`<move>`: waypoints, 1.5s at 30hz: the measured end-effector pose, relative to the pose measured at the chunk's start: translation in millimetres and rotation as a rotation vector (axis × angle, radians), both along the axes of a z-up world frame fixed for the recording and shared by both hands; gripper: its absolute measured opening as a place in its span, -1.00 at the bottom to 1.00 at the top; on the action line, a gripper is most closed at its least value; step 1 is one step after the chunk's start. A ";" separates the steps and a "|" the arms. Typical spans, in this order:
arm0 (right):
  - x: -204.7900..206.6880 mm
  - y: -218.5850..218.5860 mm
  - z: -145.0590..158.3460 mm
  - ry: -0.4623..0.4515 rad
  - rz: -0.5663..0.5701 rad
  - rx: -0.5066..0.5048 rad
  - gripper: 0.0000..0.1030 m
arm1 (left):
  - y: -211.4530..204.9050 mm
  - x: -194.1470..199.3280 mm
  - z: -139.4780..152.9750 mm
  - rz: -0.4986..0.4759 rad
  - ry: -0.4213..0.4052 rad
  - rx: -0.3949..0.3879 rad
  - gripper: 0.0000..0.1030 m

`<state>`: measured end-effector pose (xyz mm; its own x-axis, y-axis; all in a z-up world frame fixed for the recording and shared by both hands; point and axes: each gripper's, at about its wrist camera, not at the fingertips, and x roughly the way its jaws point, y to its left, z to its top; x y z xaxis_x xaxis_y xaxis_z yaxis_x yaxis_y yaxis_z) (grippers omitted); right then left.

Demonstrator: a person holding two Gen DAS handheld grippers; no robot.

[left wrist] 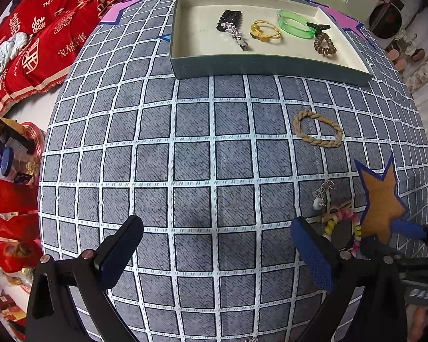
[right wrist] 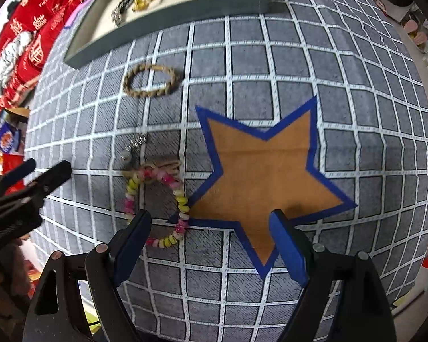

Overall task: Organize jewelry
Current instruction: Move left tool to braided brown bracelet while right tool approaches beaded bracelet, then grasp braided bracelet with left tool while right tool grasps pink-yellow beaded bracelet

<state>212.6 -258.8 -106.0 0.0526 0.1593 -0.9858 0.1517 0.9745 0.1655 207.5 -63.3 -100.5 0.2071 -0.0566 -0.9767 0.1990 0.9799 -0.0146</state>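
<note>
A grey box point(left wrist: 265, 67) at the table's far side holds a black hair clip point(left wrist: 231, 24), a yellow ring tie point(left wrist: 265, 31), a green bangle point(left wrist: 295, 24) and a brown coil tie point(left wrist: 325, 45). On the checked cloth lie a braided tan band point(left wrist: 318, 128), a silver charm point(left wrist: 322, 195) and a pink-yellow coil bracelet point(right wrist: 157, 202). My left gripper point(left wrist: 216, 228) is open and empty over bare cloth. My right gripper point(right wrist: 211, 222) is open, low over the cloth, with the bracelet just beyond its left finger point(right wrist: 134, 236).
An orange star patch with a blue border point(right wrist: 259, 168) lies on the cloth right of the bracelet. Red cushions point(left wrist: 42, 28) and packets lie off the table's left edge. The left gripper shows in the right wrist view point(right wrist: 47, 169) at the left.
</note>
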 end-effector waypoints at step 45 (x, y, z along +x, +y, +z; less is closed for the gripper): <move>-24.2 72.9 -6.8 -0.107 0.119 -0.186 -0.81 | -124.4 71.8 -23.4 -0.288 -0.057 -0.049 -0.71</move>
